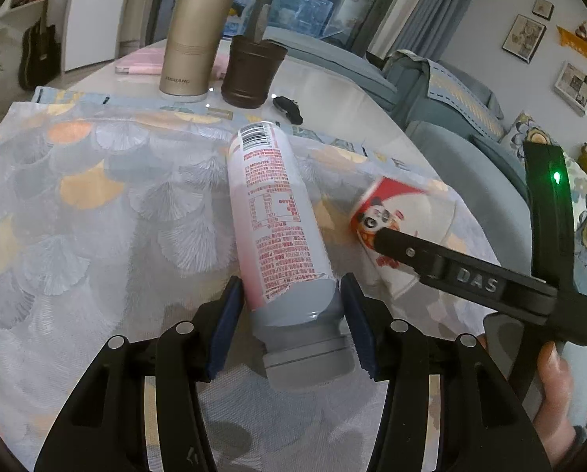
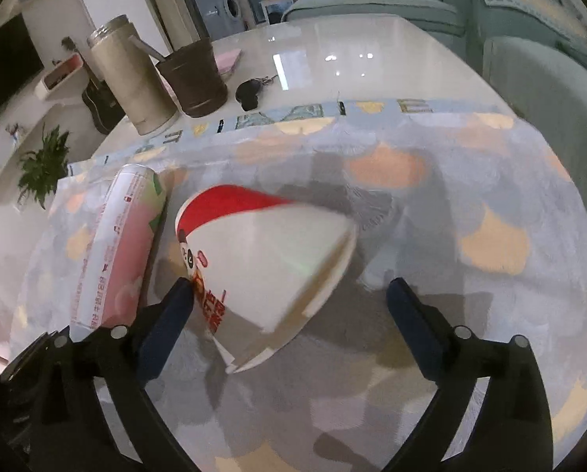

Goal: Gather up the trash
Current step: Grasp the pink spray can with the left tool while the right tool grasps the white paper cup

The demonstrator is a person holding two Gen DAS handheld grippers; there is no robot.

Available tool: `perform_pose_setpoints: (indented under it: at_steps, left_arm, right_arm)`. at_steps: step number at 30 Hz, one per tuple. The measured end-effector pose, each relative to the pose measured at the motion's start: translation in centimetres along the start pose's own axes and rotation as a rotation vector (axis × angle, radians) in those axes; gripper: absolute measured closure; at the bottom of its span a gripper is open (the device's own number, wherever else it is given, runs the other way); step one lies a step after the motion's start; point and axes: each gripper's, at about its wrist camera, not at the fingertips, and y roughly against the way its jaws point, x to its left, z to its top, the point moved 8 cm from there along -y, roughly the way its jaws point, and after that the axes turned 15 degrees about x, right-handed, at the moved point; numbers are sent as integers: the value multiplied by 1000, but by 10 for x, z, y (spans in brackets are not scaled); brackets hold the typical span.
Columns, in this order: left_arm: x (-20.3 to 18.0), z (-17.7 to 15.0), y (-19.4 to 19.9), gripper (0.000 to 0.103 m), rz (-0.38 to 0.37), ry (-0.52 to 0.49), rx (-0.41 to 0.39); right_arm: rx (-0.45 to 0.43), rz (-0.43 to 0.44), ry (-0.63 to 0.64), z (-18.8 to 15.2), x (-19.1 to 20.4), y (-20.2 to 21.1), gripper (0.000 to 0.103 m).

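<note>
A pink and white plastic bottle (image 1: pixel 271 212) with a grey cap lies on the patterned cloth (image 1: pixel 96 204). My left gripper (image 1: pixel 293 326) is around its cap end, pads touching both sides, shut on it. The bottle also shows in the right wrist view (image 2: pixel 116 251). A crushed paper cup (image 2: pixel 269 259), white and red with a panda print, lies on its side between the fingers of my right gripper (image 2: pixel 293 318), which is open; the left pad touches the cup, the right pad is apart from it. The cup (image 1: pixel 387 212) and right gripper (image 1: pixel 442 263) show in the left wrist view.
A gold thermos (image 1: pixel 195 35), a dark brown pot (image 1: pixel 252 70) with a utensil, a black key fob (image 1: pixel 289 108) and a pink pad (image 1: pixel 140 61) stand at the table's far end. A blue sofa (image 1: pixel 450 118) lies beyond the table's right edge.
</note>
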Motion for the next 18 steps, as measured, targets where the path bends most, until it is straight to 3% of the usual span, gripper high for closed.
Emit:
perform_pose_setpoints:
  at_steps: [3, 4, 5, 13, 18]
  left_arm:
    - [0, 1, 0, 54, 1, -1, 0]
    - [0, 1, 0, 54, 1, -1, -1]
    - [0, 1, 0, 54, 1, -1, -1]
    - [-2, 2, 5, 55, -9, -14, -24]
    - [-19, -4, 9, 55, -148, -18, -12]
  right_arm:
    - [0, -4, 9, 4, 6, -2, 37]
    - [-2, -2, 15, 5, 8, -2, 50]
    - [-2, 10, 22, 5, 11, -3, 76]
    - [-73, 51, 12, -8, 10, 24, 76]
    - [-123, 77, -10, -28, -2, 65, 76]
